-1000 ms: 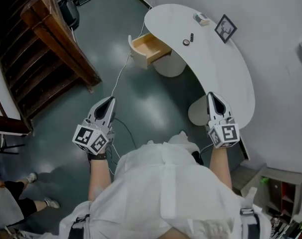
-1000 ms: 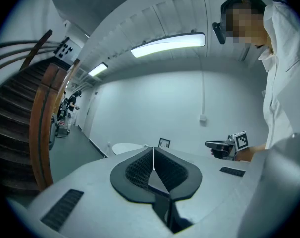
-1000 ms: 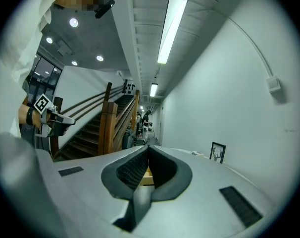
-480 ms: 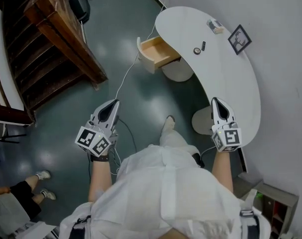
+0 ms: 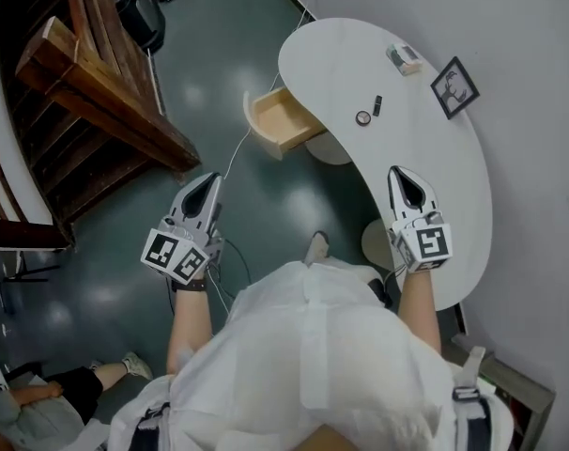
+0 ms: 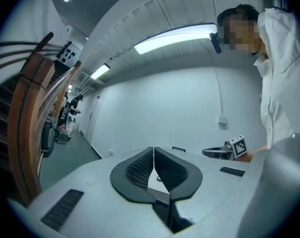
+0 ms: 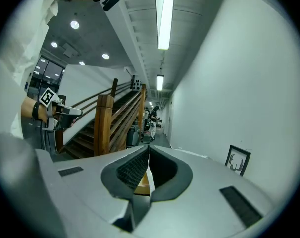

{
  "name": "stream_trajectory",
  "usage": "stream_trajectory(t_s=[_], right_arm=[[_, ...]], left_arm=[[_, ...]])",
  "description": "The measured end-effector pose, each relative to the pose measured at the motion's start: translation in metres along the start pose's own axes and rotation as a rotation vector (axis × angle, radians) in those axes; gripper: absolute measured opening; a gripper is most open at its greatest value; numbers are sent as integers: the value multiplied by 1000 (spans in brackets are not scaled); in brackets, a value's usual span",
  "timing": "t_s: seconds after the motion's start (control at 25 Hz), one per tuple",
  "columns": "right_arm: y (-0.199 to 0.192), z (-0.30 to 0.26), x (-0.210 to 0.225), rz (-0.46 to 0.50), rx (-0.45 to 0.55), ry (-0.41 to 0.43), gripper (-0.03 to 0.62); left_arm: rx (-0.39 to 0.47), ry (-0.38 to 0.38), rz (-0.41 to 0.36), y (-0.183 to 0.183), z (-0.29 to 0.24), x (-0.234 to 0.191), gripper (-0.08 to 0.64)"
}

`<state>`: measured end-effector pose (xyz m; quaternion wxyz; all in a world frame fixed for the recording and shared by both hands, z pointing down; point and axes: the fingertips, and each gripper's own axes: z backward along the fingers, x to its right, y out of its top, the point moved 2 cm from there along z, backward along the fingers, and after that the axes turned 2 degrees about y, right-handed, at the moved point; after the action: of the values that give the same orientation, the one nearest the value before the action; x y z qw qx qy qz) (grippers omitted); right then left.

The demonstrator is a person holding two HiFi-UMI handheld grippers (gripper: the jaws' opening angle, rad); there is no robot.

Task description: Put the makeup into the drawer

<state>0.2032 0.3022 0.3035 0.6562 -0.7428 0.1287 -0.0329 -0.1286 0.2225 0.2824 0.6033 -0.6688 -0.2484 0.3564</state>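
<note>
Right now both grippers are held out in front of the person, well apart from each other and short of the makeup. In the head view the left gripper (image 5: 209,180) hangs over the dark floor (image 5: 294,195), left of the white curved worktop (image 5: 435,177), while the right gripper (image 5: 402,173) shows over the worktop's near end. Each gripper's own view shows its jaws pressed together at the tips with nothing pinched between them; only a sliver of background shows through the gap lower down. The makeup lies on the far half of the worktop: a round compact (image 5: 363,117) and a short dark tube (image 5: 377,105), close beside each other but not touching. A small box (image 5: 405,57) sits farther off near the worktop's far right edge, and a framed picture (image 5: 453,88) of an antlered head leans by the wall, right of the tube. The wooden drawer (image 5: 283,128) stands pulled open on the worktop's left side, just left of the compact, and its inside looks bare. A thin cable (image 5: 230,158) trails across the floor from near the drawer toward the left gripper. A wooden staircase (image 5: 106,111) fills the far left, and another person (image 5: 40,404) shows at the near left corner.
</note>
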Motion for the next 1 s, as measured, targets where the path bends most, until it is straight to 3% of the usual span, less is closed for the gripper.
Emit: stream_trajectory(t_s=[0.28, 0.56, 1.0], right_arm=[[-5, -26, 48, -1, 24, 33, 11], [-22, -44, 60, -62, 0, 58, 11], [-31, -84, 61, -81, -63, 38, 12]], left_arm=[[40, -57, -53, 22, -66, 19, 18], [-7, -87, -108, 12, -97, 24, 18], [-25, -104, -45, 3, -128, -23, 18]])
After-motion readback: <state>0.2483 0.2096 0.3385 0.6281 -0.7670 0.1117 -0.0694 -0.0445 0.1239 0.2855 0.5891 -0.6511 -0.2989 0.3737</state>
